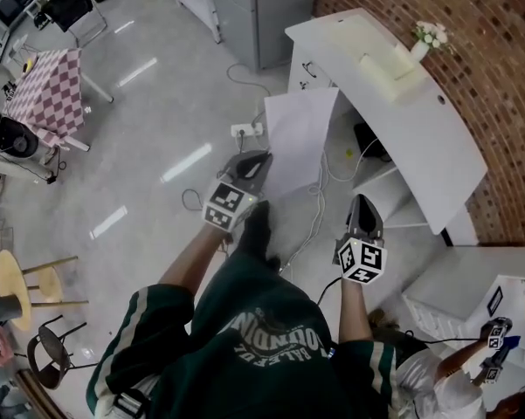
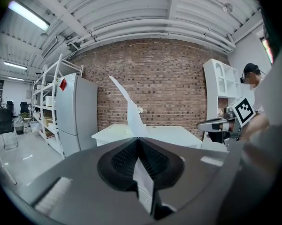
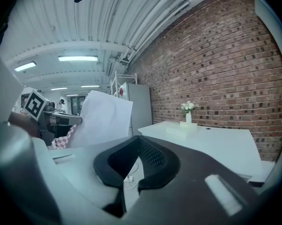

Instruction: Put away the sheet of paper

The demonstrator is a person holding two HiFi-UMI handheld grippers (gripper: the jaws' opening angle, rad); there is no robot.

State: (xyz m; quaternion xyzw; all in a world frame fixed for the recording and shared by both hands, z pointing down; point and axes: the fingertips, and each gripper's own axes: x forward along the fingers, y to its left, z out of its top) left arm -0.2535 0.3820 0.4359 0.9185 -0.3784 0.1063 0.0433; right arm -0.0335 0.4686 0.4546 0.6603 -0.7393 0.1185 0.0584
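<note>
The white sheet of paper (image 1: 299, 138) hangs in the air above the floor, in front of the white desk (image 1: 419, 138). My left gripper (image 1: 260, 157) is shut on its near lower edge. In the left gripper view the sheet (image 2: 130, 110) rises edge-on from the closed jaws of the gripper (image 2: 138, 139). My right gripper (image 1: 364, 201) is to the right of the sheet, apart from it, shut with nothing in it. In the right gripper view the sheet (image 3: 103, 118) stands at left, held by the left gripper (image 3: 61, 119), beyond the right gripper (image 3: 140, 137).
The desk carries a flat white box (image 1: 384, 64) and a small vase of flowers (image 1: 426, 42). A power strip (image 1: 245, 130) and cables lie on the floor below the sheet. A grey cabinet (image 1: 262, 7) stands at the back, a checked table (image 1: 48, 90) far left.
</note>
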